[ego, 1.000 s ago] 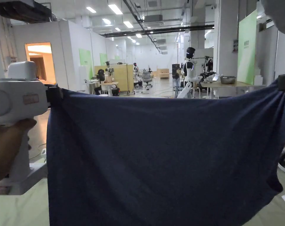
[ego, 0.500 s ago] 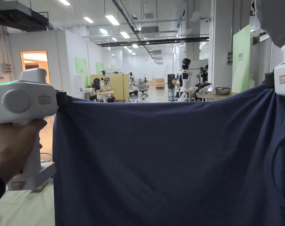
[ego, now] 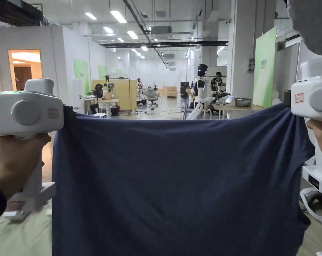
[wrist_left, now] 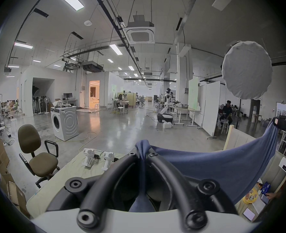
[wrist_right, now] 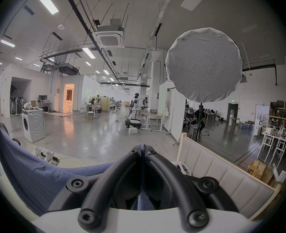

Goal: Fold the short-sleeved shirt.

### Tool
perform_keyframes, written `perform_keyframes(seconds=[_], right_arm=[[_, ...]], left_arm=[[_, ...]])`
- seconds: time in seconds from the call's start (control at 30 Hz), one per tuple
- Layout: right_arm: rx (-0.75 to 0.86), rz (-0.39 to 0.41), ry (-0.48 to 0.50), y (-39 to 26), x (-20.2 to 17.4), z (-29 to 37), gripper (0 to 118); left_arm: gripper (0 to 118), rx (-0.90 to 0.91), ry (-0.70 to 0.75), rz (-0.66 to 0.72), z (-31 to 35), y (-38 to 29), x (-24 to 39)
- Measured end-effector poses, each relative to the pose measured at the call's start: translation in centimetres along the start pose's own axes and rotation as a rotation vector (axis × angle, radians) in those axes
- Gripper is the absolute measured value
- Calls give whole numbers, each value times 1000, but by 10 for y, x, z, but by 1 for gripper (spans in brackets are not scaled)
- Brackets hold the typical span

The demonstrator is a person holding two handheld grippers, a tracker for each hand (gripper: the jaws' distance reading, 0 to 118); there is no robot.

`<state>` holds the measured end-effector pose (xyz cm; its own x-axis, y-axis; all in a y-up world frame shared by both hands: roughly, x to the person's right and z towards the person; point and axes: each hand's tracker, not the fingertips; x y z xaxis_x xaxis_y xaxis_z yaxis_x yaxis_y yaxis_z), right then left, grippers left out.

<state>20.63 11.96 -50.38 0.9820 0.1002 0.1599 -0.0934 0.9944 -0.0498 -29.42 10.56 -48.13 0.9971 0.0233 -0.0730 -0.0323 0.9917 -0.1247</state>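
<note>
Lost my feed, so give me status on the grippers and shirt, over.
Left gripper and right gripper each shut on the shirt. Shirt spread in the air between them, hanging. Nothing in the way.

The dark navy-blue soft knit short-sleeved shirt point(ego: 176, 180) hangs in the air as a broad sheet, its top edge stretched nearly level with a slight sag mid-span, both upper corners bunched into pinch points, and the body draping straight down with faint wrinkles.
</note>
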Motion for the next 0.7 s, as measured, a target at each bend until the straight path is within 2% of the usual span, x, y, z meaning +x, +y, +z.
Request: perform_keyframes(seconds=[0.1,0.2,0.43,0.5,0.53,0.7], right_arm=[[-3,33,-13,3,-11,-17,4],[-14,-44,-22,6,-19,-32,4],[-6,-24,-49,3,-35,-55,4],[-25,-31,-31,-13,-34,-58,4],[-63,-4,-28,-26,-34,-57,4],[-196,-12,69,-123,-32,-41,4]], left_arm=[[8,-10,11,8,-20,-5,1],[8,-18,7,48,-39,-12,1],[8,-16,35,19,-66,-25,12],[8,-23,38,26,-70,-43,11],[8,-44,42,32,-72,-55,10],[8,-165,5,65,-62,-164,4]])
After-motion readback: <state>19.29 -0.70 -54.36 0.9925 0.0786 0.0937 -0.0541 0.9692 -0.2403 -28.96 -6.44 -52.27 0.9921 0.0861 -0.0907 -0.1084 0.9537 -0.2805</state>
